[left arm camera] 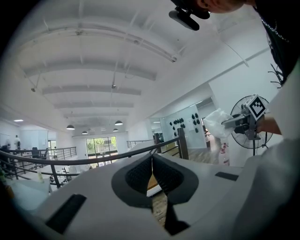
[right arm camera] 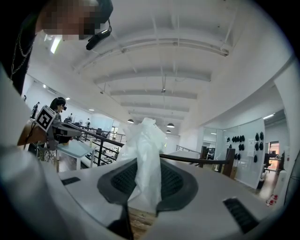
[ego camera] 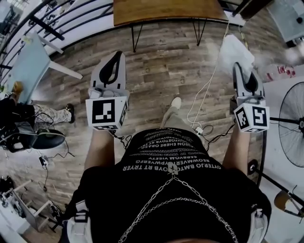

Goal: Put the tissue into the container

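So the right gripper [ego camera: 239,71] is clamped on the tissue [ego camera: 232,50], which sticks out past the jaws in line with the gripper, loose end pointing away from the person. The left gripper [ego camera: 115,59] is closed on nothing, well apart on the other side. No container shows in any view, so the right hand looks like the one to carry it over. There's open floor [ego camera: 161,66] ahead up to the wooden worktop [ego camera: 166,9], and a fan [ego camera: 292,123] close on the right.
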